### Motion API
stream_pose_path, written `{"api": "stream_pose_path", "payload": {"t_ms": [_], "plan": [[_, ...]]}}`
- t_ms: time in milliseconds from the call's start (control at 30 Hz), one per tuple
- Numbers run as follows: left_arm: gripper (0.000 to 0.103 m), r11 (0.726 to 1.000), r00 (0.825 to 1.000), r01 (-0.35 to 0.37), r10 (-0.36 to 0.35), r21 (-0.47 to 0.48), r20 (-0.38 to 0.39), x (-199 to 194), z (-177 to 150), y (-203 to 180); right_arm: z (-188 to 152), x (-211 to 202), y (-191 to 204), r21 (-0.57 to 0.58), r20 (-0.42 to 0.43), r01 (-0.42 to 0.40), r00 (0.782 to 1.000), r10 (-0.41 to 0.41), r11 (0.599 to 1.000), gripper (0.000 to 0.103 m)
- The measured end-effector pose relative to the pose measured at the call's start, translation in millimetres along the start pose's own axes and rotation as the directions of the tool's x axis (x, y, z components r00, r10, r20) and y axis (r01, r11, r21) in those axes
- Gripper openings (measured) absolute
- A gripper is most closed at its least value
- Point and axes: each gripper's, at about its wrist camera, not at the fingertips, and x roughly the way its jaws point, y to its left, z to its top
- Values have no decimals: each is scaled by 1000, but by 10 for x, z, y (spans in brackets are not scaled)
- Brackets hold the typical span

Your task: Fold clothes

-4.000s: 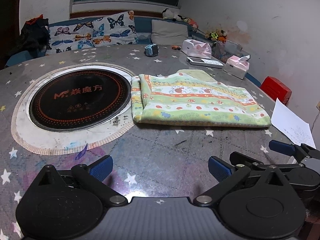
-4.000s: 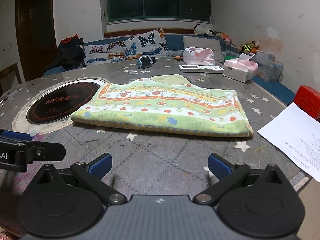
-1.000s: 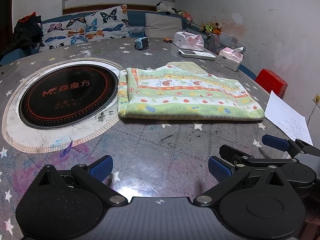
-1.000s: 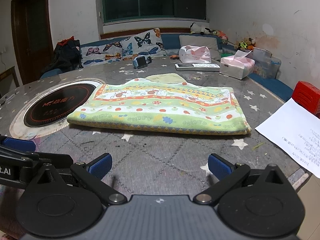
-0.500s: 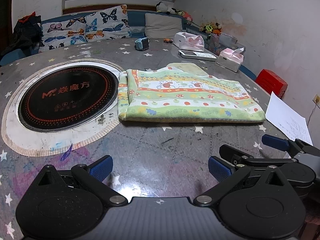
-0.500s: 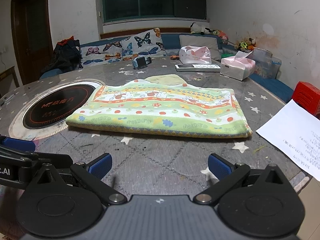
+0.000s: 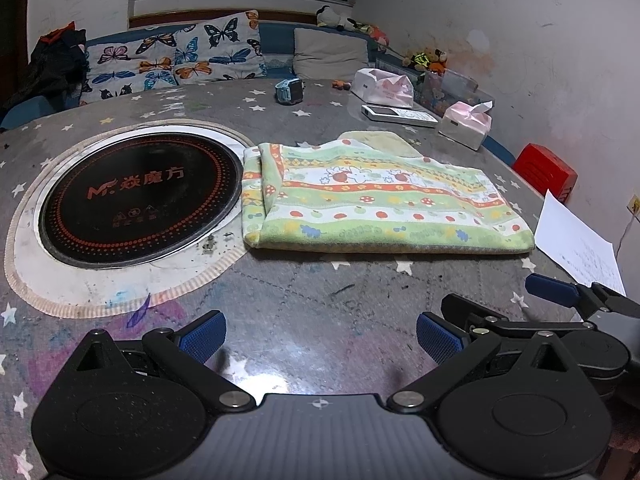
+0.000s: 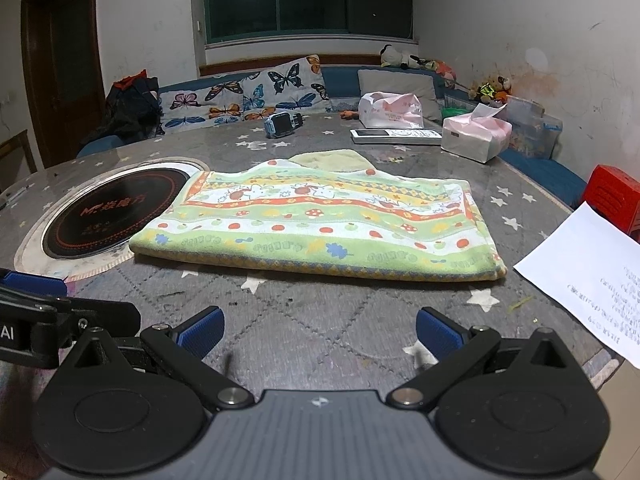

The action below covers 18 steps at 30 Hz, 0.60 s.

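A green patterned garment (image 7: pixel 372 200) (image 8: pixel 320 224) lies folded into a flat rectangle on the round grey star-print table (image 7: pixel 320 300) (image 8: pixel 320 312). A pale yellow flap sticks out from under its far edge. My left gripper (image 7: pixel 320 336) hovers over the table's near side, short of the cloth, open and holding nothing. My right gripper (image 8: pixel 320 330) is likewise open and empty, a little in front of the cloth's near edge. In the left wrist view the right gripper (image 7: pixel 492 320) shows at the lower right; in the right wrist view the left gripper's blue fingertip (image 8: pixel 32 282) shows at the left.
A black round hotplate (image 7: pixel 136 196) (image 8: pixel 112 210) is set into the table left of the cloth. A white sheet of paper (image 7: pixel 576 246) (image 8: pixel 588 272) lies at the right edge. Tissue boxes (image 8: pixel 476 136), a remote (image 8: pixel 396 135) and a blue toy (image 8: pixel 280 122) sit at the far side.
Both grippers stay open and hover in much the same place, with only small shifts of view. The folded garment has not moved.
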Motion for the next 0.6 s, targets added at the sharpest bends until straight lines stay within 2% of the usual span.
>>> {"api": "stream_pose_path", "payload": {"t_ms": [600], "plan": [[103,1000,1000,-19,19,-8,10,-5,19,60,8,29,-6,0,-6,5,1000,-5,1000,103]]}}
